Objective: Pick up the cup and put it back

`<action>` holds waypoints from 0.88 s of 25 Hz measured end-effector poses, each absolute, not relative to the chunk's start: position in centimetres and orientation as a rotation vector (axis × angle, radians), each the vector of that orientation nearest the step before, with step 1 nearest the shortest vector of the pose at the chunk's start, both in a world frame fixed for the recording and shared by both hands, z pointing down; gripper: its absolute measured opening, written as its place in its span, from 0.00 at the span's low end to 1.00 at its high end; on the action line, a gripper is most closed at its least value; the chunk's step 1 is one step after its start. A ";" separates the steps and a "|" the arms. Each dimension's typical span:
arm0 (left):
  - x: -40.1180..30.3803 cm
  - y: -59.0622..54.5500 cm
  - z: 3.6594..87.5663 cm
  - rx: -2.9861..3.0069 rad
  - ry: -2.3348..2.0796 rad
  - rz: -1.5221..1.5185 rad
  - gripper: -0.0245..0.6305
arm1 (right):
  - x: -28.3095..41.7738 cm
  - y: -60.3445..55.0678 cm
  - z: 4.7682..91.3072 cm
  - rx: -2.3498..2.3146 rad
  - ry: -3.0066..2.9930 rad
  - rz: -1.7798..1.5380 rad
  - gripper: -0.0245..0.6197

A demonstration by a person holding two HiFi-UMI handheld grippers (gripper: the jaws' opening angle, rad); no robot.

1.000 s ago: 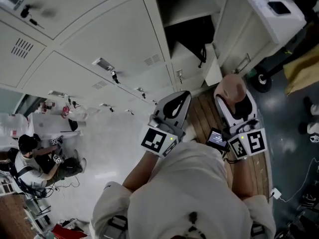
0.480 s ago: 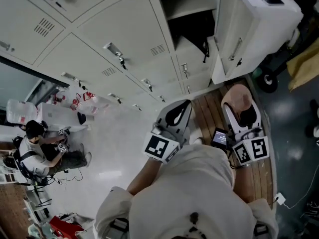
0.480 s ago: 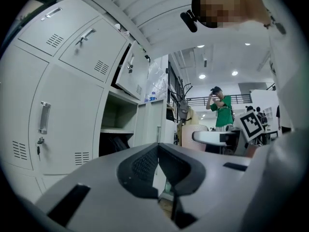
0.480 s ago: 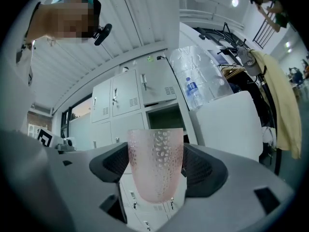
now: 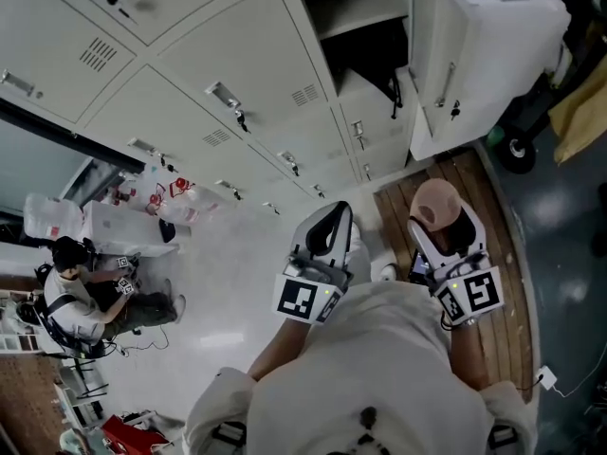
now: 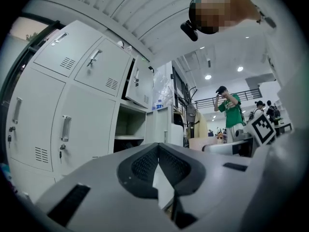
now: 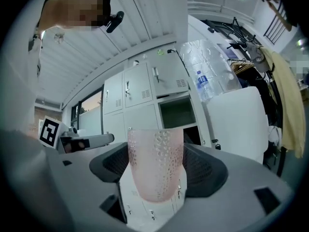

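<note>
1. The left gripper (image 5: 327, 224) was empty, with its jaws pressed together.
2. The right gripper (image 5: 444, 224) clamped the pink cup (image 7: 155, 163) in the air. The open locker (image 5: 365, 36) lay straight ahead of the cup, nearer this arm.

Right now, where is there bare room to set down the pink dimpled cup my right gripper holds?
For the pink dimpled cup, bare spots: the wooden slatted strip beside the open white locker door, and the locker's upper compartment. Crowded: the compartment below holds a black bag.
</note>
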State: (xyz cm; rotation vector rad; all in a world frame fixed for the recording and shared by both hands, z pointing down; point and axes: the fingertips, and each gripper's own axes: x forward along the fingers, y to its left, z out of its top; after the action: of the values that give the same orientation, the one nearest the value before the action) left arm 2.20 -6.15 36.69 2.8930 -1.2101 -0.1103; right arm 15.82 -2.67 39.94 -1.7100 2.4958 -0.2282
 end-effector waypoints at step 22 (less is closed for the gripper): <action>0.8 -2.7 37.7 2.890 -1.153 -0.121 0.05 | 12.6 -0.1 39.8 -1.560 2.513 -0.234 0.60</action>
State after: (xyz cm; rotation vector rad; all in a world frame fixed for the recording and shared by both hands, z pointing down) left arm 0.77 -2.71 37.65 2.8904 -1.1530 -0.1214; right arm 12.57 -0.05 39.80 -1.5600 2.5131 -0.2344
